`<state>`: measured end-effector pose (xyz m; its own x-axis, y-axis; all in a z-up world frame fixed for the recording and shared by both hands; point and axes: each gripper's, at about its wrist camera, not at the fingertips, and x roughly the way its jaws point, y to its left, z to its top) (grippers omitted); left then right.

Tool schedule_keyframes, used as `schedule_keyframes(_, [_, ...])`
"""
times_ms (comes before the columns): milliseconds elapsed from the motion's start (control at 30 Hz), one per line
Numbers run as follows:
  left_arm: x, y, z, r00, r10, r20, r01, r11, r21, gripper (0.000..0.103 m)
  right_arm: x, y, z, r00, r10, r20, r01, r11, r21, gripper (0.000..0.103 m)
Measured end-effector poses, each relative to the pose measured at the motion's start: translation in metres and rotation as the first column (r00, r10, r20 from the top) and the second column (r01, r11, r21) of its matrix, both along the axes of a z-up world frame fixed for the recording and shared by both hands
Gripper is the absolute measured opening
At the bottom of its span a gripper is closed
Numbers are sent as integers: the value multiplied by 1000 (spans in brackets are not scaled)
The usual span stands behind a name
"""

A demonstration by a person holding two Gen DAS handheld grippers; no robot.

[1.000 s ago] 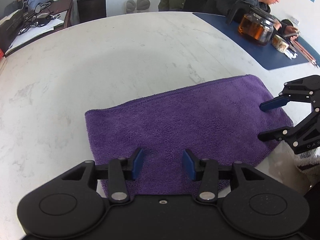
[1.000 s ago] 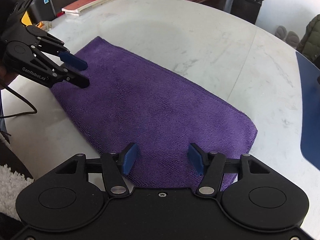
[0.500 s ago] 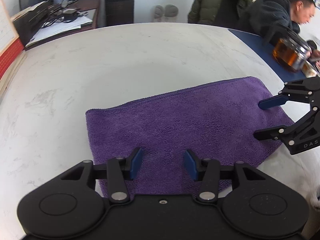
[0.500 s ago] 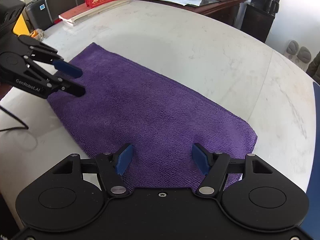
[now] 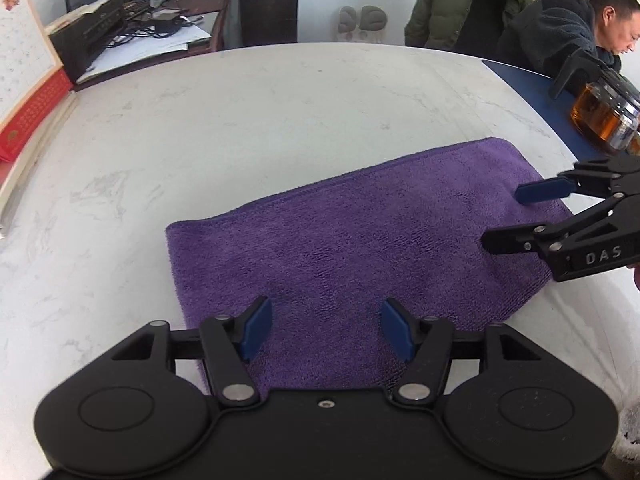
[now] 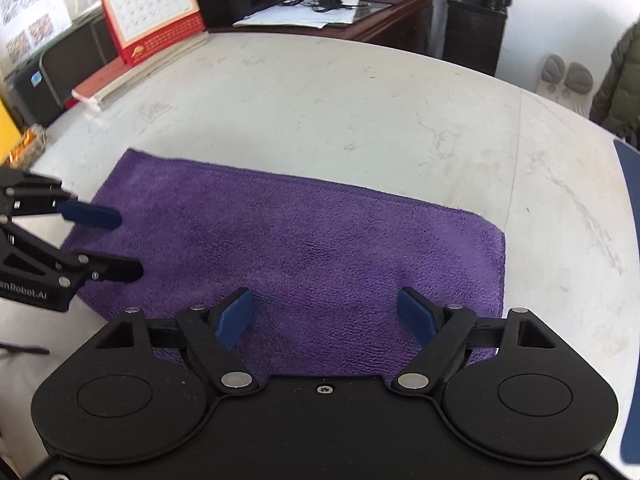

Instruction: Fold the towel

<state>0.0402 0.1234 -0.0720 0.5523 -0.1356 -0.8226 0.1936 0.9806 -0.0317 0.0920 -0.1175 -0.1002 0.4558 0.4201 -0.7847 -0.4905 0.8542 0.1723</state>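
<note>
towel: purple terry-cloth towel (image 5: 352,236) flat on white marble-look tabletop (image 5: 240,120), looks already folded | left gripper (image 5: 326,334): over near-left edge, jaws opening, nothing gripped | right gripper (image 6: 326,318): over near-right edge, opening wide, empty | likely lining up both ends for an even fold

Bright, even daylight fills both my views; the pale tabletop (image 5: 280,120) shows soft sheen but no harsh glare. Shadows under my jaws are faint. Fisheye bending curves the edges, corners go dark, and the room's fringes look slightly smeared.
</note>
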Motion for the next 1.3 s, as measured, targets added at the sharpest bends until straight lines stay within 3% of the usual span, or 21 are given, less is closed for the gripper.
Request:
schedule_keyframes(133, [-21, -3, 20, 995, 74, 66, -76, 997, 32, 72, -8, -21, 14, 998, -62, -29, 65, 986, 151, 83])
schedule_keyframes(233, [-38, 1, 36, 987, 107, 120, -105, 994, -18, 84, -23, -37, 28, 996, -81, -25, 84, 961, 264, 103])
schedule_keyframes(467, [-51, 2, 59, 982, 139, 126, -125, 986, -108, 91, -47, -70, 42, 988, -136, -70, 153, 905, 396, 103])
schedule_keyframes(533, [-55, -1, 65, 978, 140, 153, -119, 983, -139, 95, -55, -76, 47, 987, -155, -39, 158, 901, 405, 103])
schedule_keyframes(667, [-60, -11, 76, 964, 168, 208, -151, 984, -98, 100, -69, -81, 57, 983, -177, 53, 139, 899, 416, 103])
schedule_keyframes(767, [-64, -18, 88, 947, 201, 251, -194, 980, -54, 100, -89, -89, 88, 972, -208, 111, 144, 898, 416, 103])
schedule_keyframes(833, [-65, -22, 95, 942, 199, 272, -194, 980, -44, 101, -109, -94, 116, 945, -249, 210, 143, 895, 422, 103])
schedule_keyframes(867, [-66, -23, 98, 939, 196, 283, -192, 981, -43, 101, -120, -97, 128, 928, -277, 251, 145, 886, 440, 103])
schedule_keyframes(933, [-67, -24, 103, 936, 180, 301, -169, 984, -63, 101, -131, -106, 126, 919, -335, 208, 174, 818, 548, 103])
schedule_keyframes(967, [-68, -24, 106, 936, 168, 311, -153, 986, -73, 101, -132, -110, 122, 925, -343, 163, 185, 783, 594, 103])
schedule_keyframes(1033, [-71, -26, 112, 933, 146, 329, -121, 988, -93, 101, -113, -114, 100, 967, -255, -27, 210, 726, 655, 103])
schedule_keyframes(1067, [-73, -26, 114, 929, 132, 344, -107, 990, -91, 101, -112, -118, 95, 962, -264, -65, 240, 708, 664, 103])
schedule_keyframes(1133, [-80, -28, 120, 915, 88, 394, -53, 994, -99, 101, -129, -124, 106, 930, -366, 40, 246, 697, 674, 103])
schedule_keyframes(1233, [-78, -31, 124, 912, 74, 404, -26, 992, -122, 102, -129, -127, 114, 912, -386, 142, 190, 700, 688, 103])
schedule_keyframes(1300, [-74, -35, 124, 917, 66, 394, -27, 994, -104, 102, -113, -124, 103, 909, -410, 82, 250, 689, 680, 103])
